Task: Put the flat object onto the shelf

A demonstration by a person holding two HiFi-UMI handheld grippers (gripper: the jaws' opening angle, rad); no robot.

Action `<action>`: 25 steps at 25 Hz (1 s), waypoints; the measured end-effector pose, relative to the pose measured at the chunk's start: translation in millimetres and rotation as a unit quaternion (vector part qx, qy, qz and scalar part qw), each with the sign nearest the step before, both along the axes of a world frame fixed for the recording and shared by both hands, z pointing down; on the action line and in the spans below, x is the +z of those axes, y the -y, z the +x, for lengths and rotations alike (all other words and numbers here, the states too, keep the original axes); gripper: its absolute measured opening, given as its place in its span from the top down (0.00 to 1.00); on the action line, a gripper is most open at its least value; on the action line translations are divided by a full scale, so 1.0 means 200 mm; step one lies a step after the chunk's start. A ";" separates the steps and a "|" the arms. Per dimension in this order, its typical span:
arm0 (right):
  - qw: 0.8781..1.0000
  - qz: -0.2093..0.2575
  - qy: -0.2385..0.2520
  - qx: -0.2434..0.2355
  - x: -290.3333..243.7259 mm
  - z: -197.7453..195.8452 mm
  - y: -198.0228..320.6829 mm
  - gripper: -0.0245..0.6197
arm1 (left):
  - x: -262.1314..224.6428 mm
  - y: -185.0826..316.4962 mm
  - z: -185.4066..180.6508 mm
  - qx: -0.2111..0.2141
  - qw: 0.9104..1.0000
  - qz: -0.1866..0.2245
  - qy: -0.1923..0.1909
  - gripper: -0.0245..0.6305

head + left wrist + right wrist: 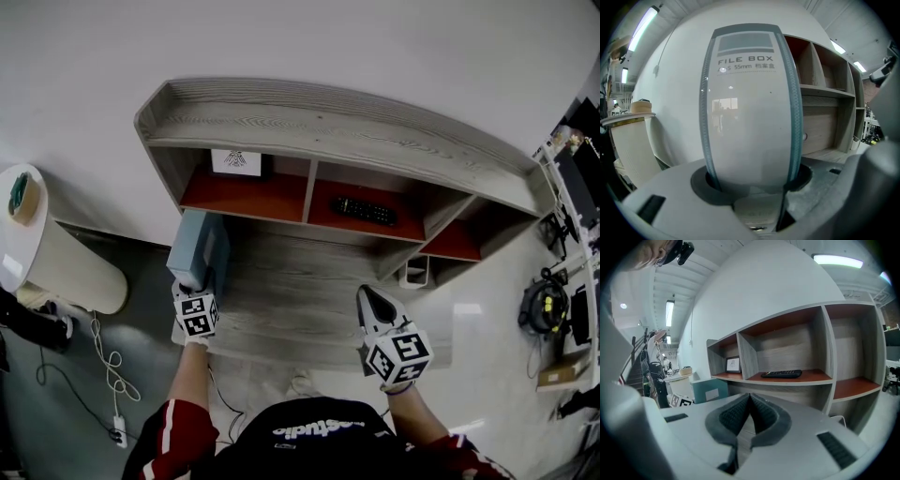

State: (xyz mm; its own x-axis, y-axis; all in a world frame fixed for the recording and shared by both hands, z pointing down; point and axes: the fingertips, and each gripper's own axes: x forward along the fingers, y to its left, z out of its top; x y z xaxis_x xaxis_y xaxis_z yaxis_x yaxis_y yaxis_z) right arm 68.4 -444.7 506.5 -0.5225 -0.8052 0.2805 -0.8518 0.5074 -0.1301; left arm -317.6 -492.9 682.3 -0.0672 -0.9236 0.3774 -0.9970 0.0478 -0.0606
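**Desk:** What sits around the shelf, and is anything in the way?

**Me:** I'm facing a grey wood-grain shelf unit [328,131] with red-brown compartment floors, set against a plain white wall [375,47]. The left compartment holds a small framed picture [235,161]. The middle 1 holds a black remote control [366,210] lying flat. Below the compartments, a low wood-grain ledge [300,281] juts out toward me. Left of the unit stands a white cylindrical stand [66,262], with a white cable [105,361] looped on the floor near it. A rack of dark equipment [562,300] lines the right edge.

**Desk:** And your 2 tools?

**Me:** My left gripper [752,185] has its jaws spread wide and clamped on the narrow sides of a pale blue-grey flat plastic file box [750,108], which stands upright with its labelled spine toward the camera. In the head view the file box is in front of the unit's left end, just below the picture's compartment and over the left end of the ledge. I cannot tell whether its bottom touches the ledge. My right gripper [749,401] has its pads pressed together with nothing between them. It hovers over the ledge further right, well apart from the file box.

**Desk:** The floor?

**Me:** Dark grey on the left, glossy white on the right.
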 end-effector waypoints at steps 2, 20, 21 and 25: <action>1.000 0.000 -0.002 0.003 0.00 0.02 0.00 0.96 | 0.01 0.03 -0.01 -0.004 1.000 0.002 0.001 0.56; 1.000 -0.007 -0.008 0.013 0.04 0.08 0.02 0.96 | 0.08 0.18 -0.01 -0.006 1.000 0.002 0.002 0.55; 1.000 -0.007 -0.010 0.013 0.04 0.08 0.02 0.96 | 0.09 0.19 -0.02 -0.007 1.000 0.002 0.002 0.55; 1.000 -0.006 -0.012 0.019 0.03 0.10 0.01 0.96 | 0.10 0.21 -0.03 -0.008 1.000 0.001 -0.001 0.55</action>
State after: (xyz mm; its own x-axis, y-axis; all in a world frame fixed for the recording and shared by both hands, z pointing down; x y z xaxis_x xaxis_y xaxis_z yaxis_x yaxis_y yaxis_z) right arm 88.1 -446.4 512.9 -0.4840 -0.8213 0.3020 -0.8738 0.4725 -0.1152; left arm -322.6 -534.8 703.2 -0.0809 -0.9232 0.3756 -0.9962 0.0631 -0.0595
